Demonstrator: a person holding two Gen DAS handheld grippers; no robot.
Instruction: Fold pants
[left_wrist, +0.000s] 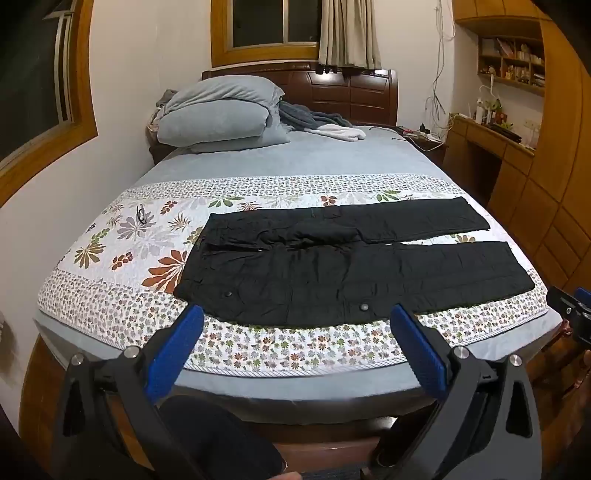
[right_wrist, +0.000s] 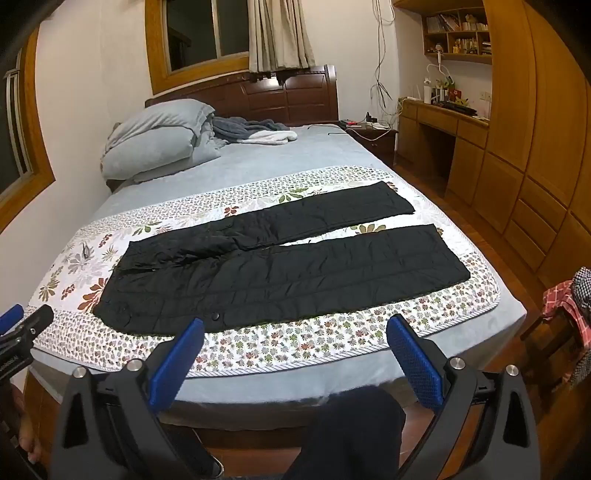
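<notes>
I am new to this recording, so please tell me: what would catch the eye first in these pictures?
First, the black pants lie spread flat across the floral quilt at the foot of the bed, legs apart. Next, the left gripper and right gripper hang open before the bed's near edge, holding nothing. Behind, folded grey bedding is piled by the headboard.

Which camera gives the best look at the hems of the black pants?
The right wrist view: both hems of the black pants lie well inside the picture. The left wrist view shows them too, stretched toward its right edge.
</notes>
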